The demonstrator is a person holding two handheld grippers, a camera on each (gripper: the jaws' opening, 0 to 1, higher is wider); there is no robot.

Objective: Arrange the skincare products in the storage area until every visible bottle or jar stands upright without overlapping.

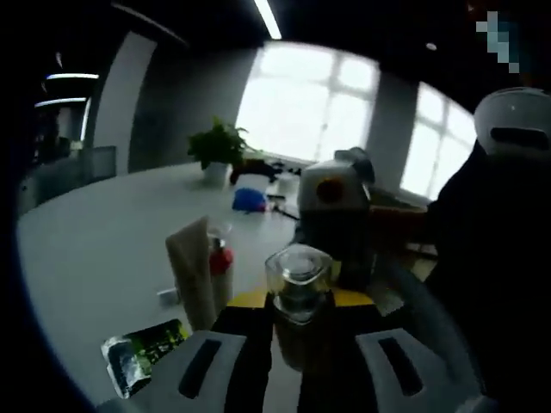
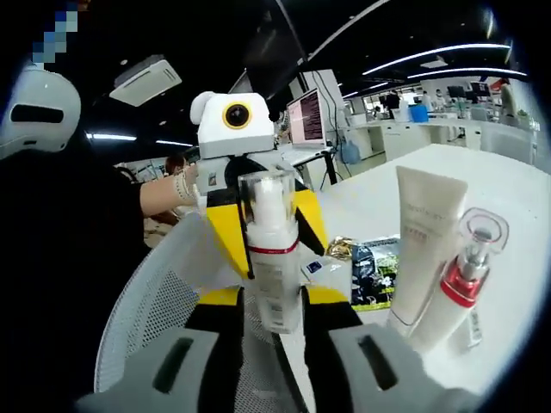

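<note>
A clear-capped bottle (image 2: 274,249) is held upright, long axis vertical and cap uppermost, between the right gripper (image 2: 274,323) fingers (image 2: 225,331) above a white mesh basket (image 2: 151,301) at the worktop (image 2: 508,185) edge; the left gripper (image 2: 237,172) is seen facing it from behind. In the right gripper view a white tube (image 2: 422,245) and a red-collared pump bottle (image 2: 456,288) are shown standing upright, touching, beside a dark sachet (image 2: 372,271). In the left gripper view a clear cap (image 1: 298,280) is seen end-on between the left gripper (image 1: 297,331) fingers (image 1: 241,335); whether it is gripped cannot be told; a potted plant (image 1: 219,151) is shown at the far edge.
</note>
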